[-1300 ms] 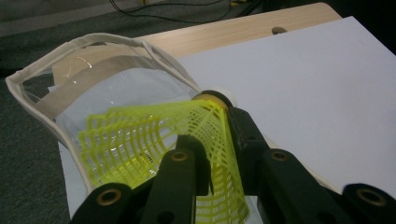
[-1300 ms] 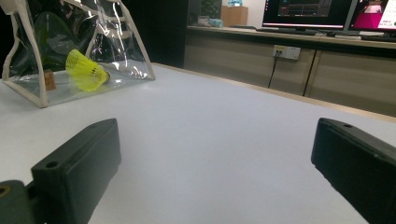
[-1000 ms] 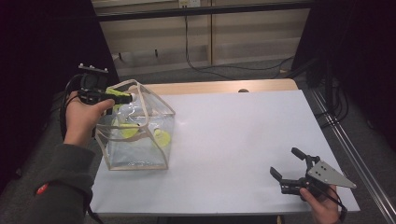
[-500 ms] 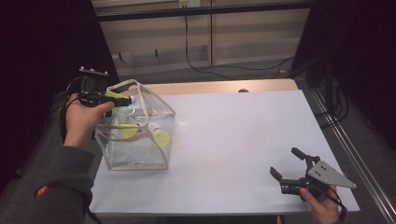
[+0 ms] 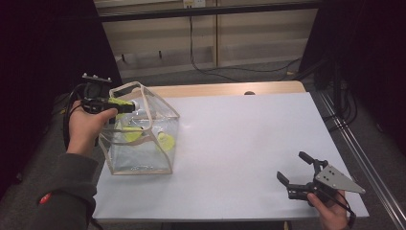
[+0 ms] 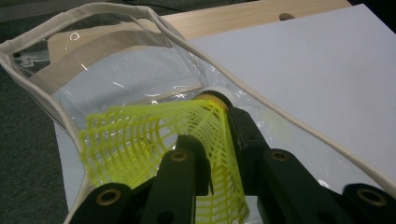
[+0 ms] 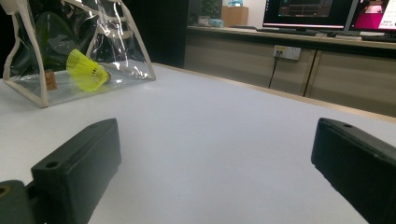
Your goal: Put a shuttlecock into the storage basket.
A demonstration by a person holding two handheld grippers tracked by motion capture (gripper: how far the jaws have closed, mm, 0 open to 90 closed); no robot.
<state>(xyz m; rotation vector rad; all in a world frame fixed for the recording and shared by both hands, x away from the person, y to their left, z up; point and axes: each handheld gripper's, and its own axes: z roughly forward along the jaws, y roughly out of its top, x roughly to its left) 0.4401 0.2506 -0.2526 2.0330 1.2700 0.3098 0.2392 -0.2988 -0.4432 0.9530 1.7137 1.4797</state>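
A clear plastic bag [image 5: 143, 158] with beige trim stands open at the table's left. Two yellow shuttlecocks [image 5: 165, 142] lie inside it, and one of them [image 7: 86, 70] shows through the clear wall in the right gripper view. My left gripper [image 5: 125, 106] is over the bag's mouth, shut on another yellow shuttlecock [image 6: 154, 140] by its mesh skirt. Its cork tip points into the bag [image 6: 261, 100]. My right gripper [image 5: 293, 166] rests low at the table's front right, open with nothing between its jaws [image 7: 215, 154].
The white table top [image 5: 239, 134] stretches bare between the bag and the right gripper. A wooden strip [image 5: 225, 89] runs along the far edge. Cabinets and cables stand behind the table, and dark floor lies to the left.
The left gripper with its shuttlecock has sunk slightly toward the bag's mouth. The right gripper has stayed put.
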